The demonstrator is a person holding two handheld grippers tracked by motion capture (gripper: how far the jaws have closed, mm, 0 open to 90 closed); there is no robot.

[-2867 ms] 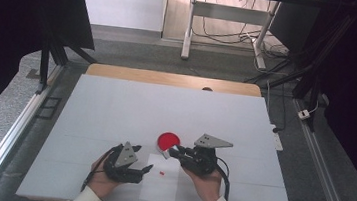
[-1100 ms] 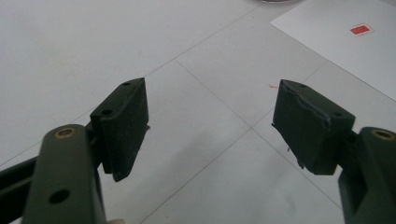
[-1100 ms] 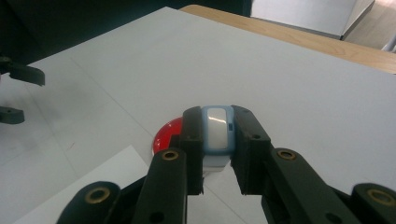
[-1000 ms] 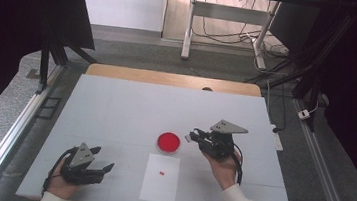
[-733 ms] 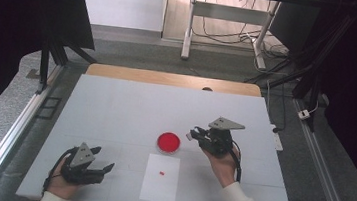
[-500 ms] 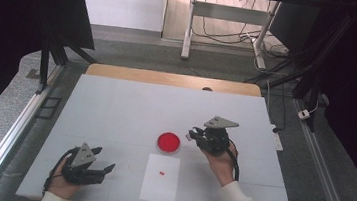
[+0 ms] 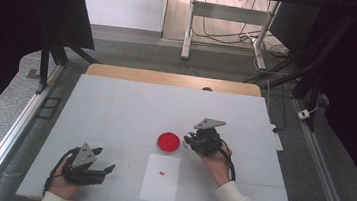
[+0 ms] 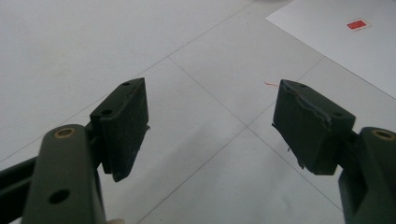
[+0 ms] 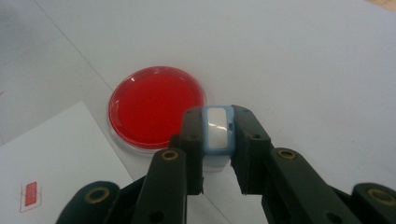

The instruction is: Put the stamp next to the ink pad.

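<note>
The white surface (image 7: pixel 115 109) sat in a dark room. Nearest, the left gripper (image 7: pixel 90 167) rested at the near left, its fingers (image 8: pixel 122 126) wide apart and holding nothing. A white paper sheet (image 7: pixel 160 179) with a tiny red mark lay in the middle. Farther on, the right gripper (image 7: pixel 193 141) squeezed a small blue block (image 9: pixel 217 130) just right of the round red dish (image 7: pixel 168 142). The block looked light and stiff, best pinched on its flat sides.
</note>
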